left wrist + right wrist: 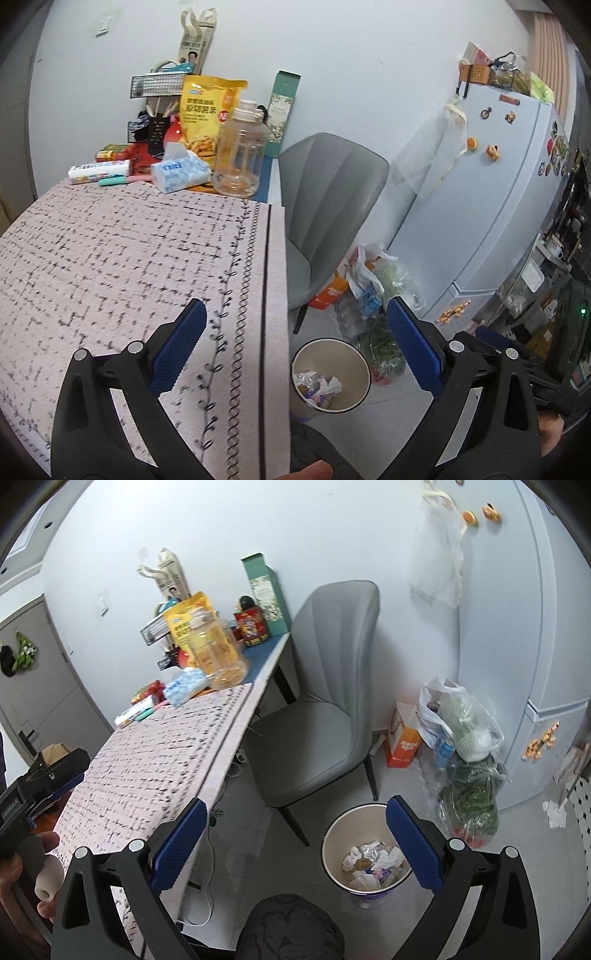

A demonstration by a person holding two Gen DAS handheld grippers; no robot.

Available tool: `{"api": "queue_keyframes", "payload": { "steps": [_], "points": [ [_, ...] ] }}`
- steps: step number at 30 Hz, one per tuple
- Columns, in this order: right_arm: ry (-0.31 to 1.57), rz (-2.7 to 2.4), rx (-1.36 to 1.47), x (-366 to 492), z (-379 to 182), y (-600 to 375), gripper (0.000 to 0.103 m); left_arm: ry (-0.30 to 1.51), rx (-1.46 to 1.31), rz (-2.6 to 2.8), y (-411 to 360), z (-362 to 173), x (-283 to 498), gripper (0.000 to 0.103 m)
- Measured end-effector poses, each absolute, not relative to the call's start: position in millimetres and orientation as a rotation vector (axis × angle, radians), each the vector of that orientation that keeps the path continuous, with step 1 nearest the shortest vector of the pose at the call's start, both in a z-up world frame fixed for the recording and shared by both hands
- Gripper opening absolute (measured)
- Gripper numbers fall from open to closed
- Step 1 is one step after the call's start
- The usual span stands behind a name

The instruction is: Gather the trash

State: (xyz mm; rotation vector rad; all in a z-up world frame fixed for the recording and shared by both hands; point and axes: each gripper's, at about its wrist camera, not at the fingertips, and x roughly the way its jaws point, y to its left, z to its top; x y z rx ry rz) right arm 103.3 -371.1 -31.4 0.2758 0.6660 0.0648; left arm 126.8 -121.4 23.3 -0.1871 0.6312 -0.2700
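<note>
Two grippers, left gripper (295, 339) and right gripper (295, 834), both with fingers spread wide and empty; crumpled wrappers (373, 864) lie inside waste bin (334, 834) at right gripper's five o'clock, floor-level beside table (147, 760).

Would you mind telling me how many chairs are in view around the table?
1. A grey chair stands at the long side of the table, between it and the fridge, behind the trash bin. Others may sit out of frame.
</note>
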Motion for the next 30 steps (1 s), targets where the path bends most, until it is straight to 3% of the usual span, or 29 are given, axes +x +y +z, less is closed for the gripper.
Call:
{"api": "queue_keyframes", "payload": {
  "steps": [30],
  "points": [
    [0.603, 0.169, 0.17, 57.3, -0.2, -293.7, 0.095, 0.581, -0.164, -0.183, -56.1, 36.2, 44.4, 0.097]
  ]
}}
